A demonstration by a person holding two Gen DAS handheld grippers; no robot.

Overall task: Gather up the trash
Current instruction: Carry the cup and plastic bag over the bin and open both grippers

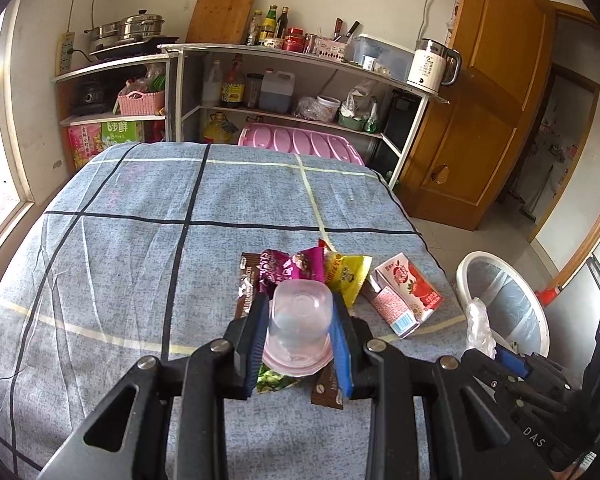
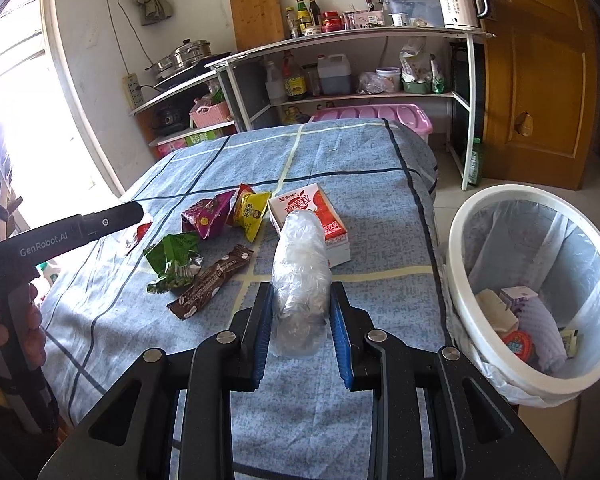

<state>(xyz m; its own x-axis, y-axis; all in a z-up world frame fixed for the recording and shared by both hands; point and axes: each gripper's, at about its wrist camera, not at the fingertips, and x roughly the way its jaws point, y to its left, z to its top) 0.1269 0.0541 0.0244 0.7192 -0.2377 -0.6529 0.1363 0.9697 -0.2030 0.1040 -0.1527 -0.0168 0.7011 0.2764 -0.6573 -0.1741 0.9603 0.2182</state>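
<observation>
Both tools grip: left tool [image 1: 300,320] a plastic cup [image 1: 300,320], right tool [image 2: 300,308] crumpled film [image 2: 300,264].

My held clear cup [image 1: 300,320] covers the green wrapper [image 1: 274,380] at lower centre; bin [image 1: 504,300] cut off right.

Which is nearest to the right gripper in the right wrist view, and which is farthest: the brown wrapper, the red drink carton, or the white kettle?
1. Brown wrapper: on the table, just ahead and left of the right gripper.
2. Red drink carton: farther along the table, behind the plastic bundle in the jaws.
3. White kettle: on the top shelf by the far wall.
</observation>
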